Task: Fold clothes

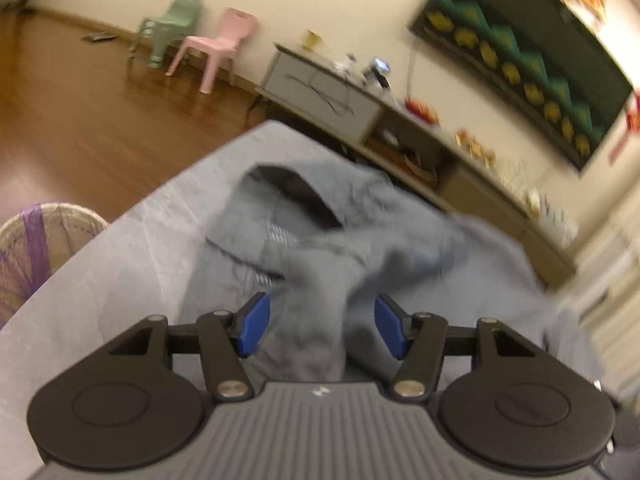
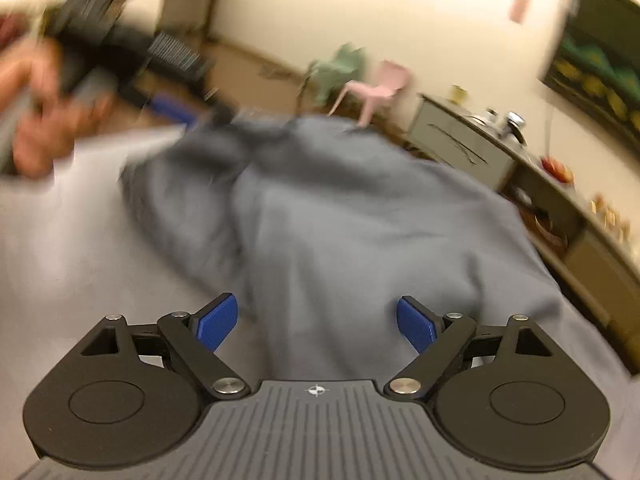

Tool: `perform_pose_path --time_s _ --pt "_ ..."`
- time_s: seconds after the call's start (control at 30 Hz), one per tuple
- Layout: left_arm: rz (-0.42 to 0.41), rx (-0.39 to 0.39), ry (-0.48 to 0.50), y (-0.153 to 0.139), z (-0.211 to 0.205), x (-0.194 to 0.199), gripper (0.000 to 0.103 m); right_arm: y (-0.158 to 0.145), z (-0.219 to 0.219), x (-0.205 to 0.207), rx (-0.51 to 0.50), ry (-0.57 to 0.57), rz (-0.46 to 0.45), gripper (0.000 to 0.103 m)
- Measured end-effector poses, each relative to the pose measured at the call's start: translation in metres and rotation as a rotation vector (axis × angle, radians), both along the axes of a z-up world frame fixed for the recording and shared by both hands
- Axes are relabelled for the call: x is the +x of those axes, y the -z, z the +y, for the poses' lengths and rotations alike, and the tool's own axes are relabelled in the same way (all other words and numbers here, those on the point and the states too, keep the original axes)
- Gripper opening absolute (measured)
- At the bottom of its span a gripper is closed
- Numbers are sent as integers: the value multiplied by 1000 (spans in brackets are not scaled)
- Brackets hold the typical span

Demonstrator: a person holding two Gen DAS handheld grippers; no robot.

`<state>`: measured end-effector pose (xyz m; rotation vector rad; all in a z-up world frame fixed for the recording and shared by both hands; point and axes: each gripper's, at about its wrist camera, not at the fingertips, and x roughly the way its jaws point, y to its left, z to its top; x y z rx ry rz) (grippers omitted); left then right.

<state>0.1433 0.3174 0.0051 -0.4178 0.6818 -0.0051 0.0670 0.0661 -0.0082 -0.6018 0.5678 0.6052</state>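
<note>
Left wrist: left gripper (image 1: 322, 326) jaws apart over grey hoodie (image 1: 320, 240) | right gripper (image 2: 316, 322) jaws apart

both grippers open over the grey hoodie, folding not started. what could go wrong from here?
1. The hoodie lies bunched, hood and layers overlapping; the left gripper, open over a raised ridge, could pinch several layers at once.
2. Cloth reaches the table's far edge in the right wrist view; a pull by the right gripper might drag it off.
3. Both views are motion-blurred, so seams are hard to locate.
</note>
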Motion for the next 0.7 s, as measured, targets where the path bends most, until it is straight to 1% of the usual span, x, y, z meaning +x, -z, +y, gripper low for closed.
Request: perform_pose_path --time_s 0.03,0.07,0.1,0.13,0.2,0.27,0.3,0.33,0.37,0.43,0.47,0.5,0.57,0.6,0.63,0.67,0.7 --pt "5 29 11 1 -3 -2 49 7 6 1 -58 -9 -14 25" --pt "10 58 22 2 -6 -4 43 13 12 2 -116 -18 -28 2" --pt "15 86 33 3 -8 -5 31 9 9 2 -107 -12 -35 0" --pt "8 96 32 1 -8 -8 31 2 4 3 -89 -4 -41 0" --pt "-34 60 4 -7 4 -13 32 -35 -17 -6 25 46 -77 0" --pt "-32 50 1 -10 5 -14 42 -76 -48 -30 163 60 -96 0" --pt "-25 52 1 -9 2 -15 50 -97 -63 -43 232 65 -104 0" --pt "-17 54 0 -9 0 -15 55 -103 -73 -54 221 57 -114 0" --pt "-10 56 0 -9 -2 -16 56 -99 -79 -63 171 46 -114 0" --pt "5 61 0 -8 -6 -17 63 -79 -88 -67 75 54 -80 0" --pt "12 63 -1 -8 -8 -18 63 -66 -92 -66 37 68 -61 0" --pt "20 65 -1 -8 -11 -19 64 -57 -96 -69 21 81 -54 0" --pt "35 70 -2 -7 -15 -20 67 -44 -102 -77 23 97 -47 0" --pt "42 72 -2 -7 -17 -21 76 -38 -101 -80 26 101 -53 0" --pt "50 74 -2 -7 -19 -21 87 -32 -97 -79 24 100 -61 1" --pt "57 77 -2 -7 -22 -22 90 -28 -95 -80 12 92 -70 1" --pt "64 79 -3 -6 -24 -23 90 -24 -94 -83 -1 83 -80 1"
